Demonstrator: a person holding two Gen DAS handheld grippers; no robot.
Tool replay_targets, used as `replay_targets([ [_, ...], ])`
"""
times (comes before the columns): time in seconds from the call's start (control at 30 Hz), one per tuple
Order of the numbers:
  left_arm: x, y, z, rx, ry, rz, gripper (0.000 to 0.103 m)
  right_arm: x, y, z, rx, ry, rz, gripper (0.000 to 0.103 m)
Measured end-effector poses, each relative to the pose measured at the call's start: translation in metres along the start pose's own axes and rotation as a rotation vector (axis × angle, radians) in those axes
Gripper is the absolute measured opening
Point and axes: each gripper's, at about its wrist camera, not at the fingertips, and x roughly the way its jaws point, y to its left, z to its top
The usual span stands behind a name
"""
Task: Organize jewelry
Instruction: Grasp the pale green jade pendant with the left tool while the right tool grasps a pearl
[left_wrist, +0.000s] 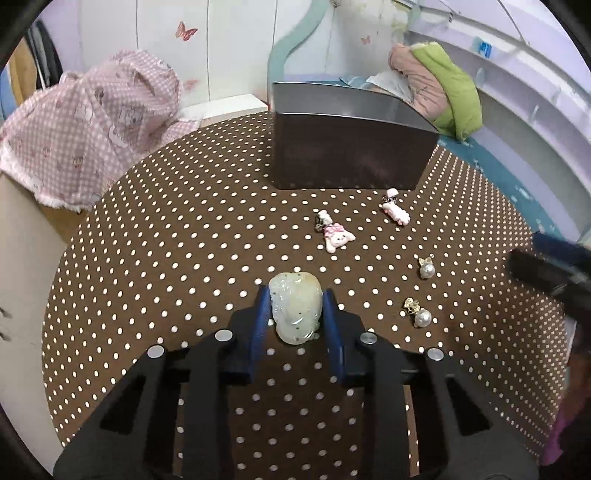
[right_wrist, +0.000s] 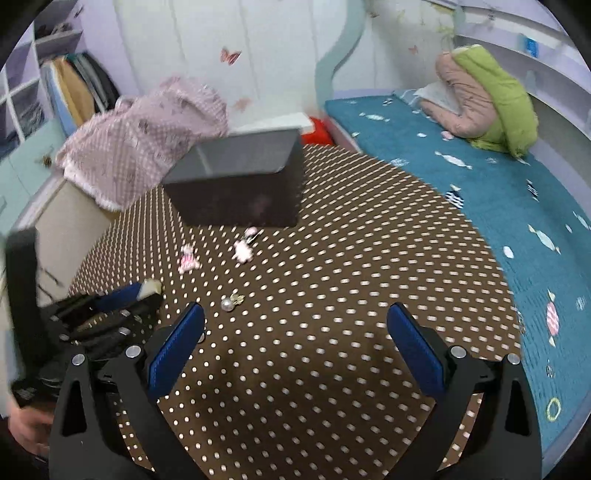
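Note:
A pale green carved jade pendant (left_wrist: 295, 306) lies on the brown polka-dot table (left_wrist: 166, 258) between the blue pads of my left gripper (left_wrist: 295, 295), which press its sides, so the gripper is shut on it. Two pink bunny charms (left_wrist: 336, 236) (left_wrist: 396, 212) and two pearl earrings (left_wrist: 426, 267) (left_wrist: 421, 314) lie to its right. A dark open box (left_wrist: 351, 147) stands behind them. My right gripper (right_wrist: 295, 314) hovers open over bare cloth, with one pearl earring (right_wrist: 229, 302) just beyond its left finger. The left gripper (right_wrist: 144, 291) shows at that view's left with the pendant (right_wrist: 149, 288).
A pink checked cloth (left_wrist: 85, 122) is draped over furniture left of the table. A bed with a teal cover (right_wrist: 480, 192) runs along the right, bearing a green and pink pillow (right_wrist: 487, 99). A hand (right_wrist: 26, 424) holds the left gripper at lower left.

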Motion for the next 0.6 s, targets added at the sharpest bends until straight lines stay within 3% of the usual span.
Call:
replay_targets([
  [0.07,-0.003,0.005,-0.002,-0.006,-0.006,0.011,0.029,0.011,0.007,-0.001,-0.022,0.013,0.013,0.091],
  [0.13,-0.006,0.011,-0.004,-0.017,-0.008,0.01,0.029,0.022,0.014,-0.001,-0.048,0.035,0.024,0.08],
  [0.2,-0.011,0.017,-0.008,-0.028,-0.013,0.012,0.029,0.028,0.019,-0.002,-0.065,0.049,0.021,0.063],
  [0.43,-0.024,0.027,-0.015,-0.059,-0.033,0.022,0.029,0.037,0.032,-0.001,-0.11,0.04,0.034,0.045],
  [0.53,-0.027,0.027,-0.013,-0.065,-0.039,0.019,0.029,0.038,0.037,-0.002,-0.148,0.029,0.013,0.033],
  [0.6,-0.028,0.027,-0.013,-0.066,-0.041,0.016,0.029,0.039,0.039,-0.002,-0.175,0.028,0.001,0.017],
])
